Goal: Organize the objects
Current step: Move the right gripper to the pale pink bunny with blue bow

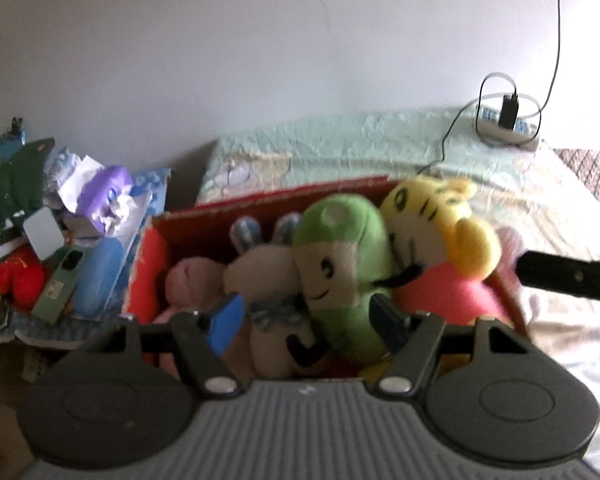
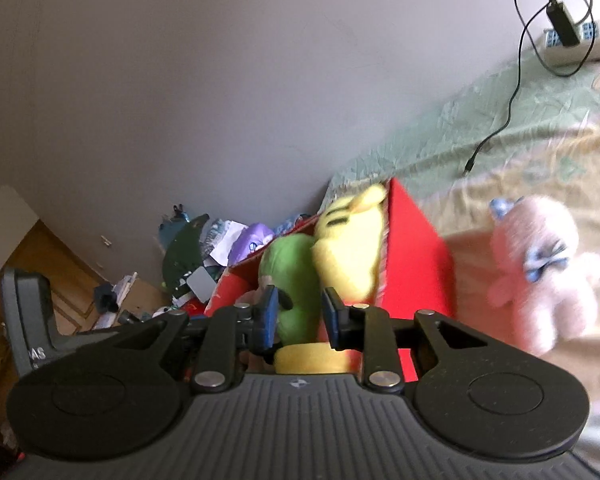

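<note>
Left gripper (image 1: 306, 320) is hanging wide apart, empty, over the red cardboard box (image 1: 260, 206) packed with plush toys. Right gripper (image 2: 300, 316) is gaping narrowly, empty. At 2 o'clock the pink fluffy plush doll (image 2: 540, 276) is lying on the quilted bedspread (image 2: 480, 136): probably light, squashy; pinch its torso. Beyond, a black charger cable (image 2: 512, 96) is trailing.

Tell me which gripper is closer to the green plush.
Left. The left gripper has its fingers around the green plush in the red box; the right gripper sits beside the box.
</note>
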A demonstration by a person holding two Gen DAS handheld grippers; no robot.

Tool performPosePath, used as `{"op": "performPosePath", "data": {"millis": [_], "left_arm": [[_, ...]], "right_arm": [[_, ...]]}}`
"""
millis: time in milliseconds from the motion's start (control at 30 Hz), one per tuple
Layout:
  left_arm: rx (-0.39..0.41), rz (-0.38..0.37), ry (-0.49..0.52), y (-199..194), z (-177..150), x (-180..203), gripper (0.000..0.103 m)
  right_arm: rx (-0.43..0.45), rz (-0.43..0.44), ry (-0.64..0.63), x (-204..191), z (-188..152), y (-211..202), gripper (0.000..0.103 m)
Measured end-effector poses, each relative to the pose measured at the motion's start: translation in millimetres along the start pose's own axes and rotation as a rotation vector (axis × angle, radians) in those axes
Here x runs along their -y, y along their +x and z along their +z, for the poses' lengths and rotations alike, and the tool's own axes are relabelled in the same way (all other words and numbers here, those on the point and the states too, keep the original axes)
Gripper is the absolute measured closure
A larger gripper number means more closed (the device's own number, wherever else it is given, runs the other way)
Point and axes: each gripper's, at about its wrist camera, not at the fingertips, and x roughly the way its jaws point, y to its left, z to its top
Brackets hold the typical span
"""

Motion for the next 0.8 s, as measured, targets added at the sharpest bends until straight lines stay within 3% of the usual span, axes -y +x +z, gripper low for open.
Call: {"op": "performPosePath", "data": {"millis": [133, 333, 567, 800], "left_arm": [[0.039, -0.010, -0.013, -15, 11, 18, 0.031], [0.081, -0.089, 0.005, -24, 22, 62, 0.031], [0.087, -0.186, 0.068, -19, 28, 117, 0.031], [0.058, -0.291, 0.137, -6, 16, 166, 0.032]], "right_arm": [[0.014, -0.003, 0.015, 22, 12, -22, 0.075], [-0.002, -0.080, 0.037, 61, 19, -40, 0.075], [-0.042, -0.186, 0.065, 111, 18, -51, 0.070], [-0.106, -0.235, 0.102, 154, 17, -43, 0.063]]}}
